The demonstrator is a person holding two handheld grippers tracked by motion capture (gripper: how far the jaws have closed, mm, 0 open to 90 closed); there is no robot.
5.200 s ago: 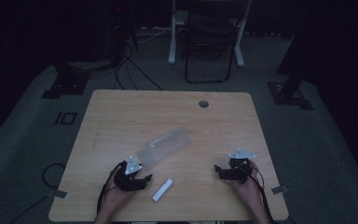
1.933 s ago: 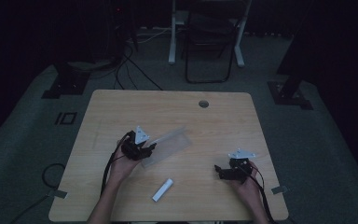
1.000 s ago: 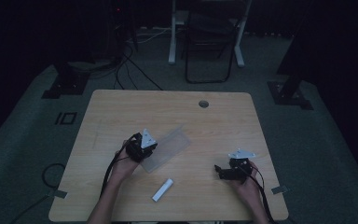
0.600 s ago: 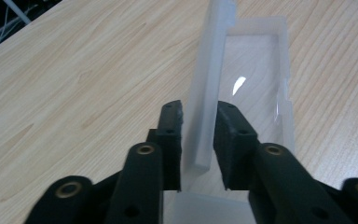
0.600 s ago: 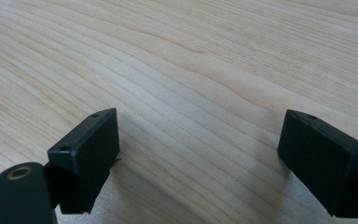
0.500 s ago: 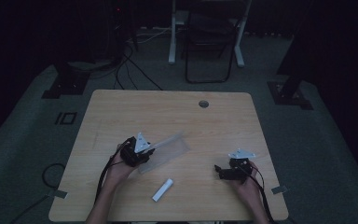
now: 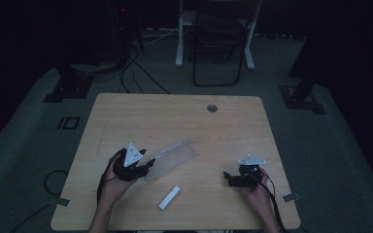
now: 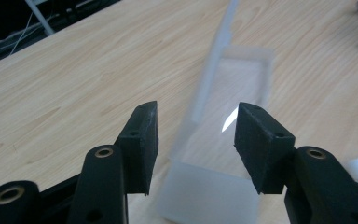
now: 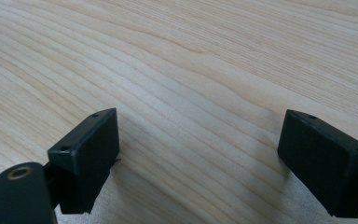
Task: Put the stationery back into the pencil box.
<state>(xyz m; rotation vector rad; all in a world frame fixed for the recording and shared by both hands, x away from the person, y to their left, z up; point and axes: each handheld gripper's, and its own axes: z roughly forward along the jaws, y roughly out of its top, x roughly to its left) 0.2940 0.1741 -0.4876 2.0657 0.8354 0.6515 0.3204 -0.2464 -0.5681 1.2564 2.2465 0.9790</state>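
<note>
Clear plastic box (image 7: 171, 158) lies on its side left of centre on the wooden table (image 7: 175, 116), nothing visible inside it. Left gripper (image 8: 196, 135) has its jaws spread apart either side of the box's near end, not pinching it. A small white tube (image 7: 169, 197) lies just in front. Right gripper (image 7: 235, 178) rests wide open near the right front edge, bare wood all around.

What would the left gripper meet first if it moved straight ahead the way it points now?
The left gripper would most likely meet the clear plastic box first. Its near end wall already lies between the open jaws, with the raised lid just beyond. How far the box sits from the pads is hard to judge.
</note>
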